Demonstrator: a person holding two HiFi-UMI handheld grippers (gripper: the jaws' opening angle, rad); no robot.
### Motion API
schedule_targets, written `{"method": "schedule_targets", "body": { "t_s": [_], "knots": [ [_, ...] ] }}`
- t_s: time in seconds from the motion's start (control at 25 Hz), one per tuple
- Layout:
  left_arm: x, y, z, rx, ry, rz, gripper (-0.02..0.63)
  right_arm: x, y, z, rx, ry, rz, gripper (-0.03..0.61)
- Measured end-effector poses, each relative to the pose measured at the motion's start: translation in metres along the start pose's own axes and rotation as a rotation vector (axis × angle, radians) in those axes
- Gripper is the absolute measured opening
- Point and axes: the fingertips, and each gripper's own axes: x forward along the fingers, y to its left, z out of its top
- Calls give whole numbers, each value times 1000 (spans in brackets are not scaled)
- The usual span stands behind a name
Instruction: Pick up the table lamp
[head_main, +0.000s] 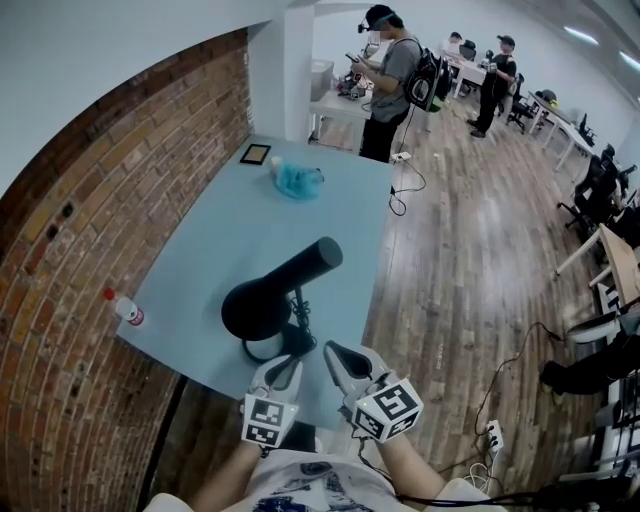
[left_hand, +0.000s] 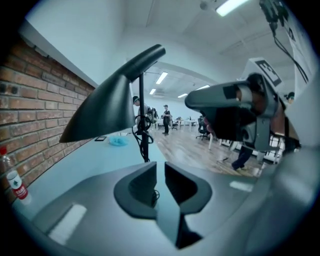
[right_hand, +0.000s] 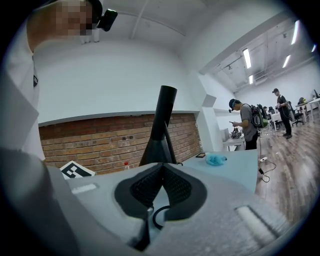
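Against the brick wall stands a pale blue table. The black table lamp stands near its front edge, just ahead of both grippers. The shade's long axis is tilted, with the wide mouth low on the wall side and the narrow end raised toward the open floor. The stem is upright. A cord loops at the base, between lamp and grippers.

- Left gripper: jaws a narrow slit apart, pads on nothing.
- Right gripper: jaws closed together, empty.

Well beyond the lamp lie a crumpled blue bag and a dark frame. A red-capped bottle stands at the wall-side edge.
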Motion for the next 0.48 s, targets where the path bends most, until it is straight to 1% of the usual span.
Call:
{"method": "schedule_targets", "body": {
  "t_s": [0.08, 0.16, 0.32, 0.48],
  "knots": [
    [8, 3, -3, -1, 11, -1, 29, 8, -5, 2, -4, 0, 9, -2],
    [15, 6, -7, -3, 21, -3, 30, 14, -12, 4, -4, -2, 5, -2],
    [28, 14, -8, -16, 13, -10, 74, 25, -25, 4, 1, -6, 0, 0],
    [41, 19, -15, -48, 24, -31, 111, 40, -30, 2, 11, 4, 31, 2]
  ]
}}
